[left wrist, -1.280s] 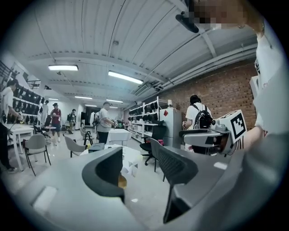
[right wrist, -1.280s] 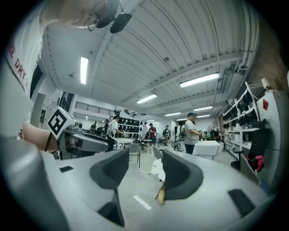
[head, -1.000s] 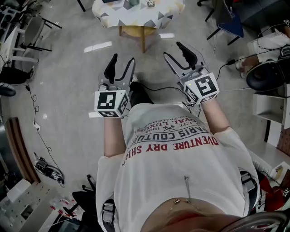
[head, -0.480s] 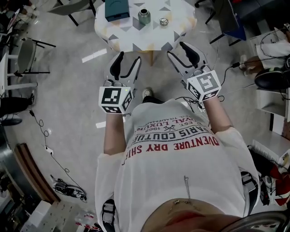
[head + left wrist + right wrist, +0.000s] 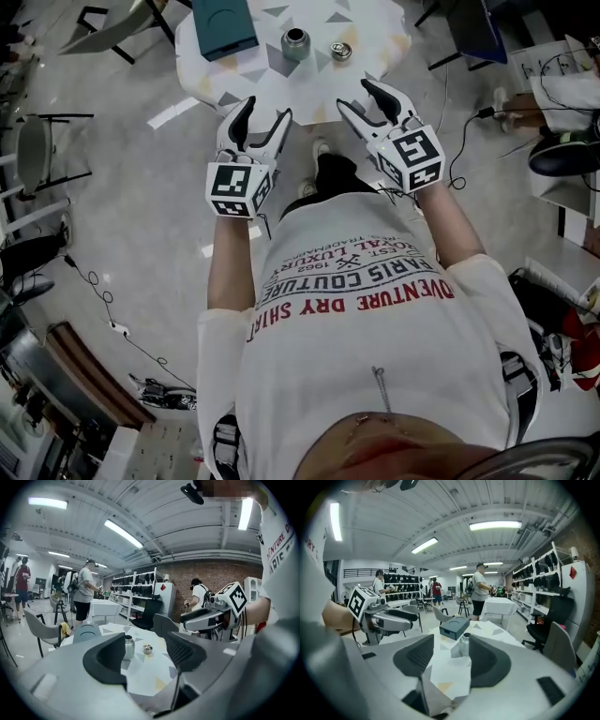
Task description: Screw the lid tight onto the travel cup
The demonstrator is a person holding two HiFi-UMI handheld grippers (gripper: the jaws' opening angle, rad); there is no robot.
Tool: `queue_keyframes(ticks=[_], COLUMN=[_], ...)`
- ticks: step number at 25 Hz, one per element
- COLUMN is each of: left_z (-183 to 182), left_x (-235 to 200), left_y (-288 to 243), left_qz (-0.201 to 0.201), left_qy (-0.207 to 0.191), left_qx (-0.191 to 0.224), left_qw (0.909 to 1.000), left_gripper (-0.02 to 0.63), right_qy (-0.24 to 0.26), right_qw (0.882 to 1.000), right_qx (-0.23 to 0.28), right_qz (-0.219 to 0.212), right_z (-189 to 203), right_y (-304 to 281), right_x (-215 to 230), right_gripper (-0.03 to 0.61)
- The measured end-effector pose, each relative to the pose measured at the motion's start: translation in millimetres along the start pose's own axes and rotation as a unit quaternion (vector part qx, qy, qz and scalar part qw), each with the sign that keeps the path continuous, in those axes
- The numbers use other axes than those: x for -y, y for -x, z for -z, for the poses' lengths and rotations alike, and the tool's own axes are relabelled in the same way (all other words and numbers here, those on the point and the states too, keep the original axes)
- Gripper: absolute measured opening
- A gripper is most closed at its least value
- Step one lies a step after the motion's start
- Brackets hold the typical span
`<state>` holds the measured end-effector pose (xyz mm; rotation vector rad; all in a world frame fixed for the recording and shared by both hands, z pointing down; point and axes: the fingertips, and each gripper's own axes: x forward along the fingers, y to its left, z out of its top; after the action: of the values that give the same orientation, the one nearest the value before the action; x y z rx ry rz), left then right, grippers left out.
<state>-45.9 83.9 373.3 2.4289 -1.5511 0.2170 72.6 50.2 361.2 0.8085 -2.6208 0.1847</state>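
Steel-grey and upright, the travel cup [image 5: 296, 42] stands with its mouth uncovered on the far part of the round table [image 5: 309, 89]. The small round lid [image 5: 341, 52] lies just right of it, not touching. A teal box [image 5: 223, 17] sits to the cup's left. The tabletop is white with grey and yellow triangles. The floor [image 5: 141, 187] is glossy grey, with shelving [image 5: 136, 590] and a brick wall [image 5: 215, 578] beyond. The left gripper [image 5: 264, 111] and right gripper [image 5: 356, 96] hover at the table's near edge, jaws apart and empty. The left's jaws have just been widening.
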Motion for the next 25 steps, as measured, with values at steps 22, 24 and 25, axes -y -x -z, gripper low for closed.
queue_keyframes(ticks=[22,24,25], left_z=[115,122,125], left_x=[-80,-82,-82], left_y=[-206,-214,-219], left_qz=[0.037,0.044,0.047], left_qy=[-0.013,-0.017,-0.019], left_qx=[-0.106,-0.114,-0.116], left_qw=[0.9936,0.9924,0.9919], left_gripper=[0.391,0.401,0.405], right_qy=[0.036,0.041,0.044], right_qw=[0.955,0.949,0.946], right_qx=[-0.276,-0.291,-0.298], right_qz=[-0.104,-0.116,-0.121], right_z=[146,153,157], right_y=[-164,-171,-174], right_x=[144,143,143], right_gripper=[0.224,0.232,0.235])
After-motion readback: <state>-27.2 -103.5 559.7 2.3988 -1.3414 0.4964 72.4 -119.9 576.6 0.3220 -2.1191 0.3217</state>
